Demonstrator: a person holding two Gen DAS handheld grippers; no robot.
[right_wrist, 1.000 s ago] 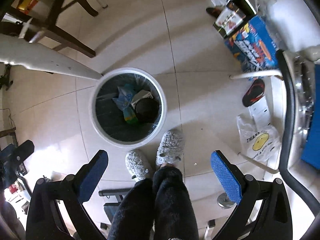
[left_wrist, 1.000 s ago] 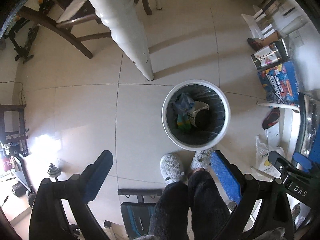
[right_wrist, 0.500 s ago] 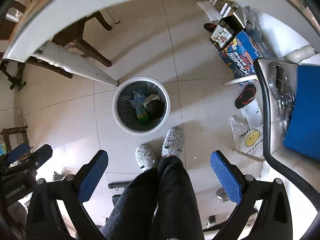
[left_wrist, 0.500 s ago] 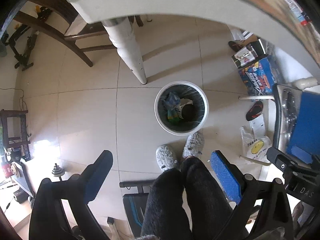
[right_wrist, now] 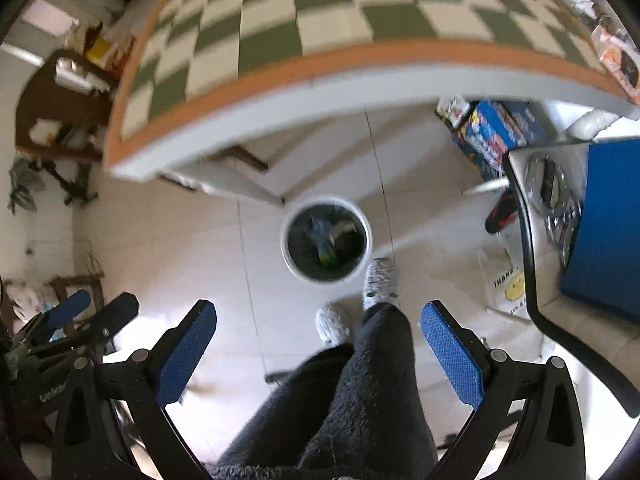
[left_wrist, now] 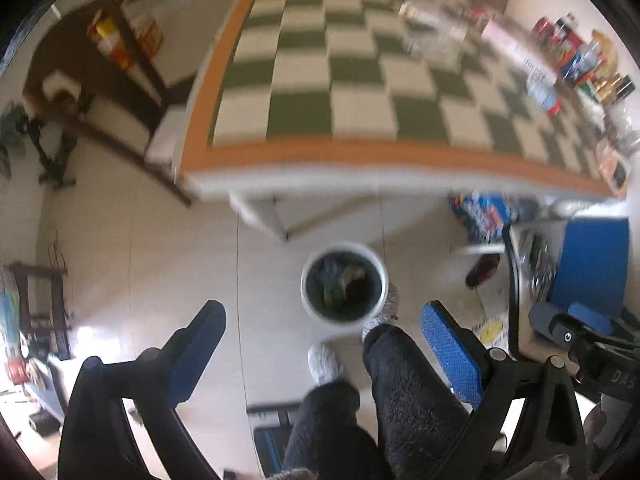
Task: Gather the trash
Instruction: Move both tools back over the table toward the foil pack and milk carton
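Below, upright bin (left_wrist: 344, 286), mouth upward.

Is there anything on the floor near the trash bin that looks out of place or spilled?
Nothing looks spilled around the trash bin; its contents stay inside. A single sandal lies alone on the floor to its right, and a plastic bag with a smiley face lies loose nearby. Both may simply be stored there.

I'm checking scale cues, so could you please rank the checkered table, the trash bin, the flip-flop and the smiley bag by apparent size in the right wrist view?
1. Checkered table, by far the largest.
2. Trash bin.
3. Smiley bag, partly hidden.
4. Flip-flop, smallest.
Bag against flip-flop is unsure, since both are partly covered.
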